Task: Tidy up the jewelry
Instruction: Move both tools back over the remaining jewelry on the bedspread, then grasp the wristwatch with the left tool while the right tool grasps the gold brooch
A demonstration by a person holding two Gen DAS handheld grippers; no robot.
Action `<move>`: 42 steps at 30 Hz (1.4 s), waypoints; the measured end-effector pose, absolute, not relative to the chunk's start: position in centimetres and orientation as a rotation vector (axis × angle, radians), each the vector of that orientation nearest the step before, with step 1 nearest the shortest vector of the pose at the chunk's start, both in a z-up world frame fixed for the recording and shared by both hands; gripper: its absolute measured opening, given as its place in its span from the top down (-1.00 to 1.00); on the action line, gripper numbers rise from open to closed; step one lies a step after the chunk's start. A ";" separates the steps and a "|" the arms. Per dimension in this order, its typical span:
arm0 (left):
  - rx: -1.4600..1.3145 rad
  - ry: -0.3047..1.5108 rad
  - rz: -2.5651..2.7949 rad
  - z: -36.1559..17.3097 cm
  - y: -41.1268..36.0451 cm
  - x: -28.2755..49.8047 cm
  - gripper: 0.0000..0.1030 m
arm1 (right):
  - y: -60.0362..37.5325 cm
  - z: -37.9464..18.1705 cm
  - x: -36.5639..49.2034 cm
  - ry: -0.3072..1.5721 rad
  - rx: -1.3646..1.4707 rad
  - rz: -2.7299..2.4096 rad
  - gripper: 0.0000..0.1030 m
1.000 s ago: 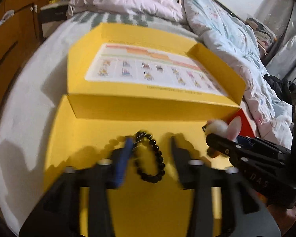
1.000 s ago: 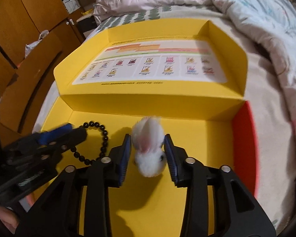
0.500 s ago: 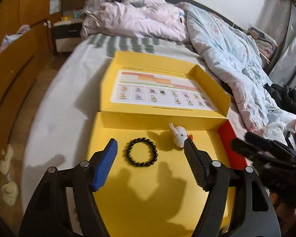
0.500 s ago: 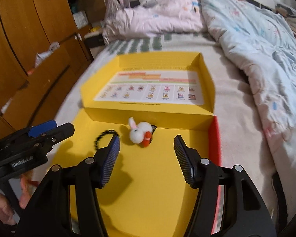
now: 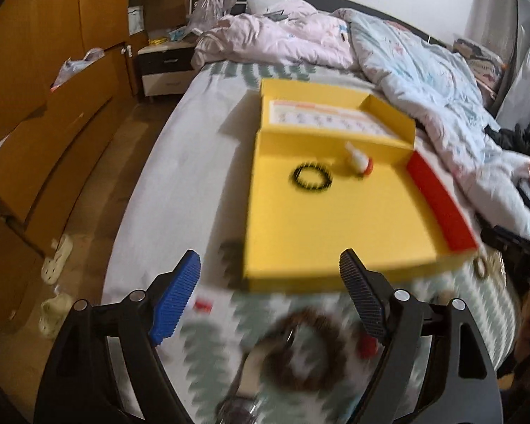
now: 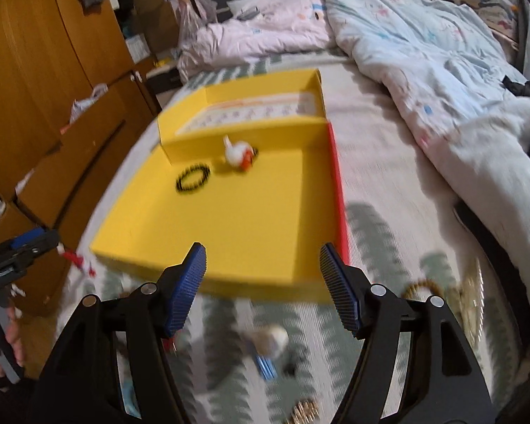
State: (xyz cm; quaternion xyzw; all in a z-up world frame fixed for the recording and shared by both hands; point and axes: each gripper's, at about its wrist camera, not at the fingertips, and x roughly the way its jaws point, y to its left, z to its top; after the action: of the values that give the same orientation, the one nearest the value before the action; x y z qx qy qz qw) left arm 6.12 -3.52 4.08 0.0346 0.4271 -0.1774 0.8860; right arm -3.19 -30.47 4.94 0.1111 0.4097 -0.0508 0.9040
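An open yellow box (image 5: 321, 233) lies on the bed; it also shows in the right wrist view (image 6: 251, 226). Inside it lie a black bead bracelet (image 5: 311, 176) (image 6: 193, 176) and a white fluffy bunny charm (image 5: 357, 158) (image 6: 237, 151) near the back wall. My left gripper (image 5: 270, 296) is open and empty, in front of the box, above a blurred brown bead bracelet (image 5: 302, 349) on the bedspread. My right gripper (image 6: 263, 284) is open and empty at the box's front edge, above a pale charm (image 6: 270, 341) and a blue piece (image 6: 265, 367).
More jewelry lies on the patterned bedspread: a gold bracelet (image 6: 418, 288), gold chains (image 6: 471, 304) and a gold piece (image 6: 304, 410) at the bottom edge. Crumpled quilts (image 6: 424, 46) fill the far and right side of the bed. A wooden wardrobe (image 5: 35, 88) stands left.
Both grippers let go of the bracelet and the bunny inside the box, opened, and drew back toward the bed's near edge. Loose jewelry on the bedspread has come into view.
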 end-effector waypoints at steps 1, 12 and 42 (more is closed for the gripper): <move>0.069 0.897 -0.365 3.5 -2.7 5.3 -0.56 | -30.4 4.7 -4.1 0.850 0.222 -0.108 -0.36; 0.113 1.044 -0.325 -2.6 0.6 -0.5 -0.57 | -31.8 -0.6 -12.3 1.018 0.256 -0.178 -0.40; 0.236 1.060 -0.231 -7.7 0.4 -1.6 -0.75 | -28.4 -5.8 -11.2 1.157 0.127 -0.263 0.11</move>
State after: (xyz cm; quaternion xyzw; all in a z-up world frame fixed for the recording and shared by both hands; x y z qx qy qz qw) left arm -1.58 0.40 -7.72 0.1118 0.5034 -0.1097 0.8497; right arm -11.21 -28.40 -5.80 0.0600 0.5450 -0.1236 0.8271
